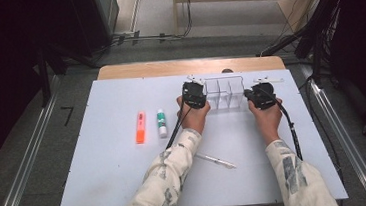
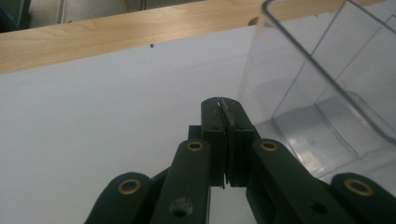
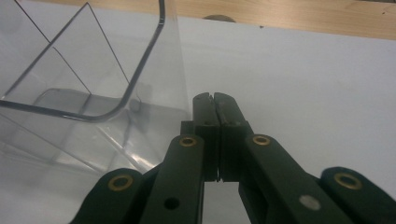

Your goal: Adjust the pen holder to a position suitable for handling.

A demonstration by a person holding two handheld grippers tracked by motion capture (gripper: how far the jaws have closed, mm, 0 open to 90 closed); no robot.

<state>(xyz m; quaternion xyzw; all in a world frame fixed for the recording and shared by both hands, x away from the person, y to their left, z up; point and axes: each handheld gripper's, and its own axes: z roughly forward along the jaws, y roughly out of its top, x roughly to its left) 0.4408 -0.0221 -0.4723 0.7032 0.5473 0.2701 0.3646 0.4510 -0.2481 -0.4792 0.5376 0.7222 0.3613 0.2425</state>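
A clear plastic organiser (image 1: 225, 93) with upright dividers stands on the white board near its far edge. My left gripper (image 1: 193, 93) sits just off its left end, and in the left gripper view the jaws (image 2: 223, 103) are pressed together with nothing between them, the clear wall (image 2: 322, 79) close on their right. My right gripper (image 1: 260, 94) is at the organiser's right end. Its jaws (image 3: 214, 99) are shut and empty too, beside the clear corner (image 3: 140, 88).
On the white board (image 1: 115, 159) lie an orange highlighter (image 1: 140, 127), a white marker with a green band (image 1: 161, 123) and a thin clear pen (image 1: 216, 161) near the front. A wooden table edge (image 1: 188, 65) runs behind the board. Cables trail from both grippers.
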